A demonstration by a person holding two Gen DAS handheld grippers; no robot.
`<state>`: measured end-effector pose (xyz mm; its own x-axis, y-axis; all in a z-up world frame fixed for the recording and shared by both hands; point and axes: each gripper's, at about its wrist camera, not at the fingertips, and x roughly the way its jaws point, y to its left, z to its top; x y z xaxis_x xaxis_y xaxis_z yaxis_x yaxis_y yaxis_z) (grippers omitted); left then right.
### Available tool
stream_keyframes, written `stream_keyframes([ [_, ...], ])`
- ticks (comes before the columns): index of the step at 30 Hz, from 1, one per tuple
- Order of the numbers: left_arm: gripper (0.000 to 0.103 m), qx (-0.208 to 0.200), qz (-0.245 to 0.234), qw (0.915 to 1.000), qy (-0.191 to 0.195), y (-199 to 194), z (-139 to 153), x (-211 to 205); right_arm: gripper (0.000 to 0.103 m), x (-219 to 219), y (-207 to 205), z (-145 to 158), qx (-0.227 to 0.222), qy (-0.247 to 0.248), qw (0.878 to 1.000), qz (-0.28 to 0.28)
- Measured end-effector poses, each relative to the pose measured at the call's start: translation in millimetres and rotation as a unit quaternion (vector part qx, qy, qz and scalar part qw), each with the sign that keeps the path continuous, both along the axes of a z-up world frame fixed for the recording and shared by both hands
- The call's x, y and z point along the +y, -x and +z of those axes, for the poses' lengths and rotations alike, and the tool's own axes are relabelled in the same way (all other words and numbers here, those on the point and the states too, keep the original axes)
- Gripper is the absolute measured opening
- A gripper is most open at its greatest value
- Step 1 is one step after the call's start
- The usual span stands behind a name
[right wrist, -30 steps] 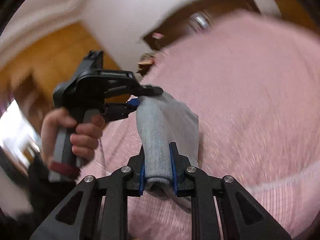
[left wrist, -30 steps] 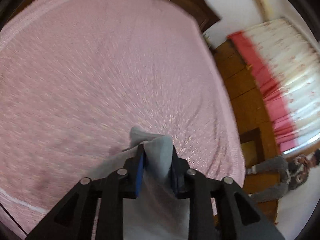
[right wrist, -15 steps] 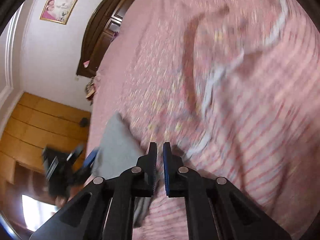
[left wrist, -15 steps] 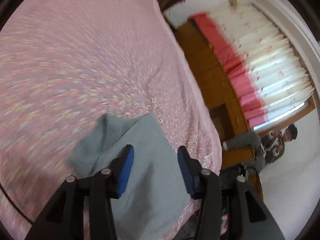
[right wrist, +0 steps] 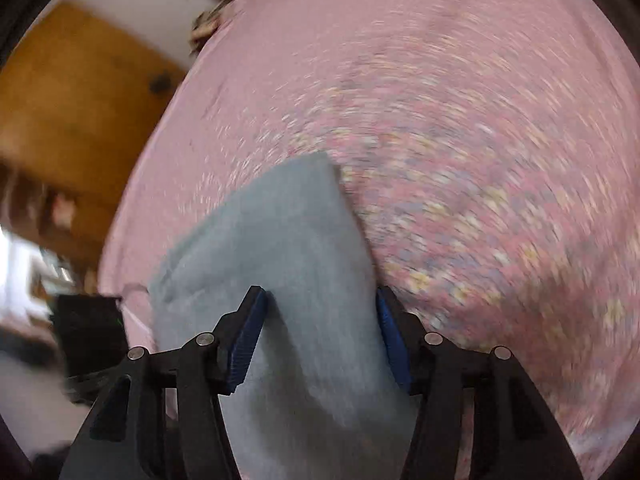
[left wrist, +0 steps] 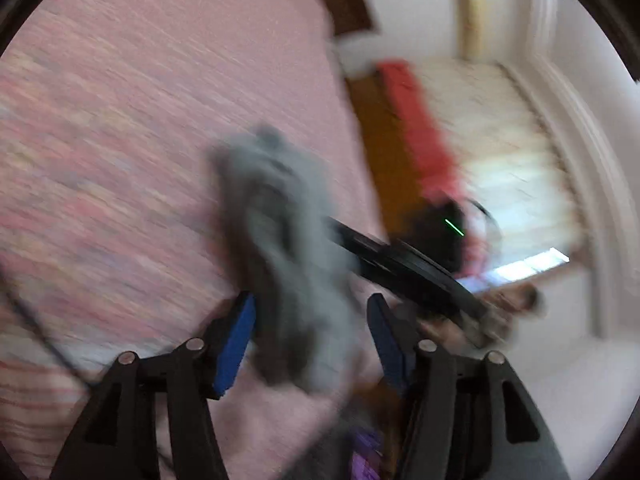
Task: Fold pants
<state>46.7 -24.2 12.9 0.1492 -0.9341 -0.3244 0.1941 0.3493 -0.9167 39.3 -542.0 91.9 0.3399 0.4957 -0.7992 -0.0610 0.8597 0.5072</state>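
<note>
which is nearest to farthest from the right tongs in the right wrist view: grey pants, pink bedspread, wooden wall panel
1. Grey pants: between the open right tongs, lying just ahead of them.
2. Pink bedspread: under the pants, spreading ahead and to the right.
3. Wooden wall panel: upper left, beyond the bed's edge.
</note>
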Motion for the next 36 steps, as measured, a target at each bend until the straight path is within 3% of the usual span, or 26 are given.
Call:
stream_keyframes([
  [1,0.068,-0.013,0.006,0.9999,0.002,2.4,2.1,-0.6,0.028,3.3,-1.1,2.5,-0.008,0.010,1.000,0.012],
  [2,0.070,-0.020,0.015,0.9997,0.002,2.5,2.6,-2.1,0.019,2.1,-0.4,6.4,-0.015,0.014,1.000,0.018],
  [4,0.070,-0.009,0.019,0.9998,-0.004,-3.5,-2.0,-13.4,0.016,-10.6,8.7,13.9,-0.032,0.001,0.999,0.013],
  [8,0.071,0.008,0.014,0.9989,-0.044,-14.9,-11.4,-45.9,0.015,-30.9,34.2,24.7,-0.079,0.055,0.995,-0.023],
  [15,0.071,0.014,0.005,0.9991,-0.041,-25.7,-12.1,-84.5,0.015,-89.7,48.5,13.2,-0.061,0.003,0.993,-0.105],
  [22,0.070,0.022,-0.003,0.9997,-0.005,-49.1,-16.2,-98.7,0.015,-74.5,63.5,28.5,-0.095,0.044,0.987,-0.123],
  [26,0.070,0.026,0.005,0.9996,-0.007,-64.3,-19.5,-102.0,0.015,-92.0,80.7,37.7,-0.106,0.035,0.982,-0.152],
  [30,0.070,-0.011,-0.004,0.9984,-0.055,-61.8,-12.4,-130.2,0.019,-112.0,91.0,26.2,-0.085,-0.007,0.982,-0.170],
  [32,0.071,-0.033,-0.012,0.9957,-0.086,-57.7,-7.9,-149.6,0.033,-116.9,97.2,19.3,-0.074,-0.002,0.981,-0.178],
  [35,0.075,-0.080,-0.028,0.9860,-0.144,-49.8,1.1,-181.5,0.035,-121.6,100.6,10.5,-0.060,-0.048,0.982,-0.172],
  [36,0.081,-0.098,-0.034,0.9813,-0.162,-46.5,3.5,-193.2,0.035,-121.6,100.9,7.7,-0.055,-0.059,0.982,-0.170],
])
